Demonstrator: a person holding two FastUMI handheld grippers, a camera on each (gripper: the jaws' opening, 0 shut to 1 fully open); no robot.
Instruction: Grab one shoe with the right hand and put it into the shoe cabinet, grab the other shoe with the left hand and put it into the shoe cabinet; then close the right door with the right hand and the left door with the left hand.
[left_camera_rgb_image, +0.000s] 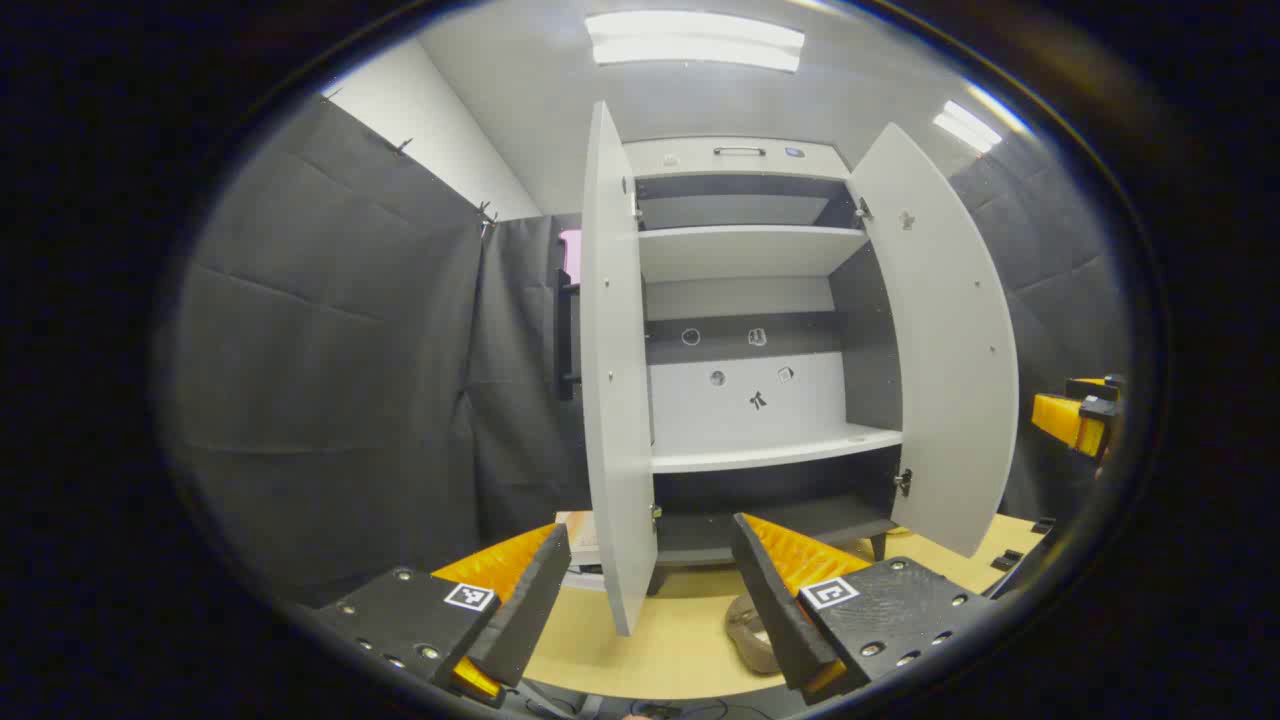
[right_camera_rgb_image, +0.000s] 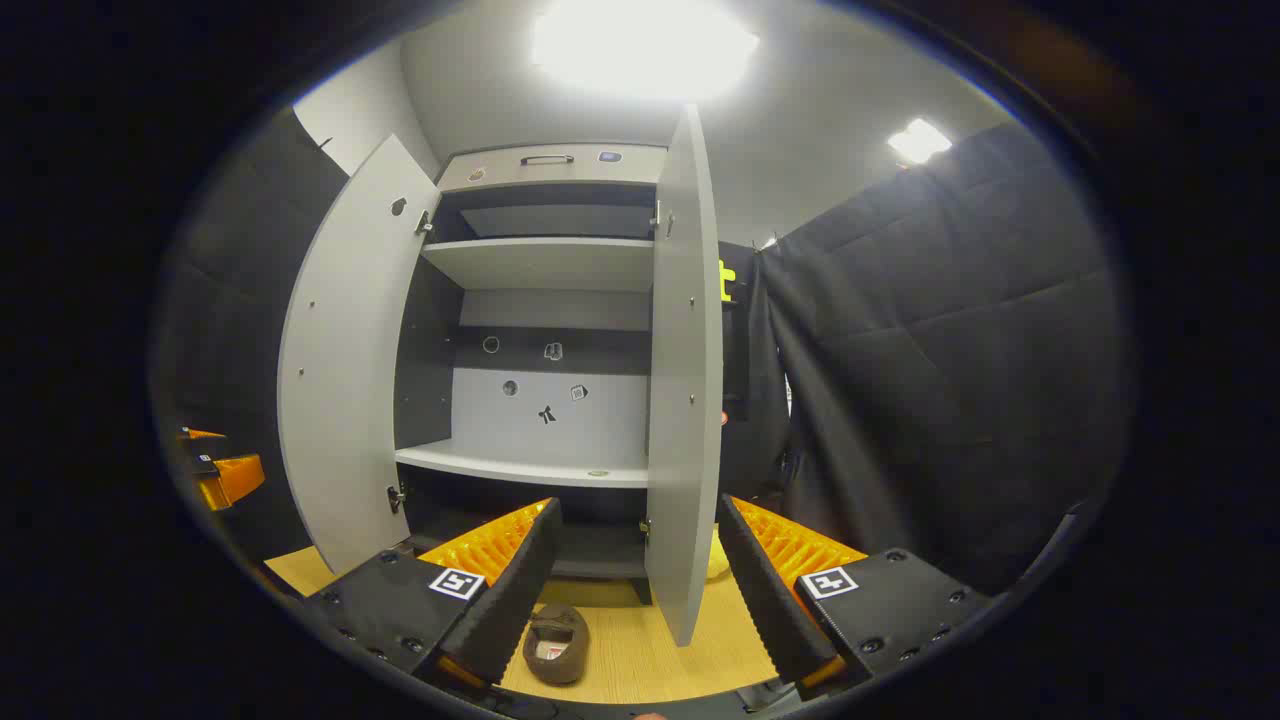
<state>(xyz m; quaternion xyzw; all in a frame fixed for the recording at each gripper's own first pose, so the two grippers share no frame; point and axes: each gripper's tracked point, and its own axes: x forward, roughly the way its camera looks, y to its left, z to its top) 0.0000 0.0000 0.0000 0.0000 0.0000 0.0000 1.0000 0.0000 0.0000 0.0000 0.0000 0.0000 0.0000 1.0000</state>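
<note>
Brown shoe (right_camera_rgb_image: 556, 645) on floor before open cabinet (right_camera_rgb_image: 545, 300); both tools (left_camera_rgb_image: 650, 610) (right_camera_rgb_image: 635, 600) spread, empty.

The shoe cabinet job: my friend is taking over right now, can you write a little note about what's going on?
Left gripper: open, fingers empty, facing the shoe cabinet.
Right gripper: open, fingers empty, also facing it.
Left door and right door both stand open. The shelves look bare.
One brown shoe lies on the wooden floor in front of the cabinet, between the two grippers. The second shoe can't be made out for sure.
Done: nothing yet.
Left: right gripper puts in a shoe, left puts in the other, then close the right door, then the left.
</note>
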